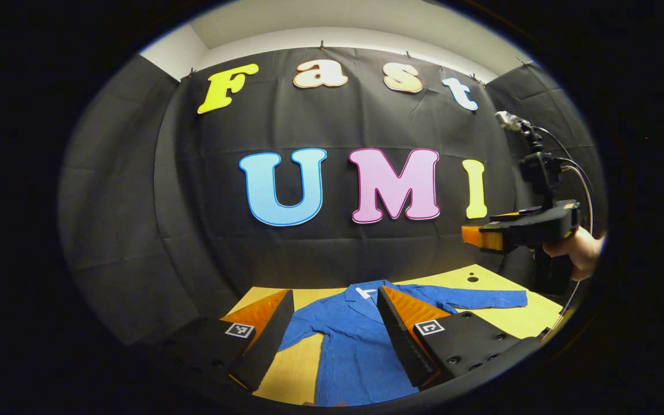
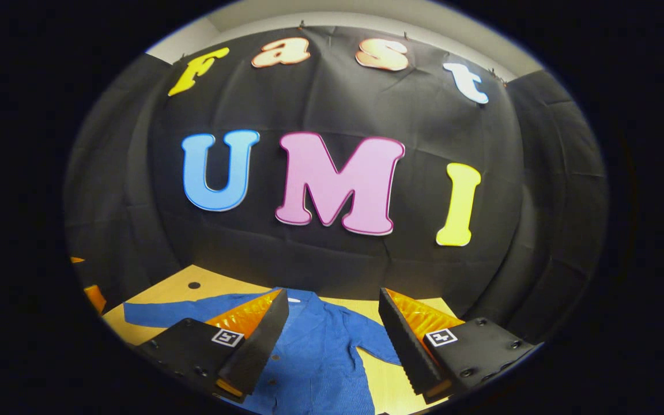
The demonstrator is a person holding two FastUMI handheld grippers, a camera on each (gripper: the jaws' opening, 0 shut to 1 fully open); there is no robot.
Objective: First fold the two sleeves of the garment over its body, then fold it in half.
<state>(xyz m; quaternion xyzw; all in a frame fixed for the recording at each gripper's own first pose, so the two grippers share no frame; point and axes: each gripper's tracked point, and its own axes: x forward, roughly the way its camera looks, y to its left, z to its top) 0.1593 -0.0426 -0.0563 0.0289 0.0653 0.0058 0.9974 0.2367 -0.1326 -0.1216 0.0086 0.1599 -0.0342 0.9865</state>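
Observation:
A blue long-sleeved shirt (image 1: pixel 349 351) lies flat on the yellow table (image 1: pixel 534 317), collar (image 1: pixel 366 292) toward the back wall. One sleeve (image 1: pixel 482 298) stretches out to the right in the left gripper view. My left gripper (image 1: pixel 335 293) hovers open above the shirt's body, holding nothing. A hand (image 1: pixel 577 253) holds my right gripper (image 1: pixel 473 236) higher up, over that sleeve's side. In the right gripper view the shirt (image 2: pixel 314 357) spreads below my open, empty right gripper (image 2: pixel 333 294). There one sleeve (image 2: pixel 159 314) reaches left and the other (image 2: pixel 378 340) bends down on the right.
The black cloth wall closes the table's far edge just behind the collar. A small dark hole (image 1: pixel 473 279) marks the tabletop near the back, also seen as a hole (image 2: pixel 193 285) past the stretched sleeve. An orange part (image 2: pixel 93 295) shows at the left rim.

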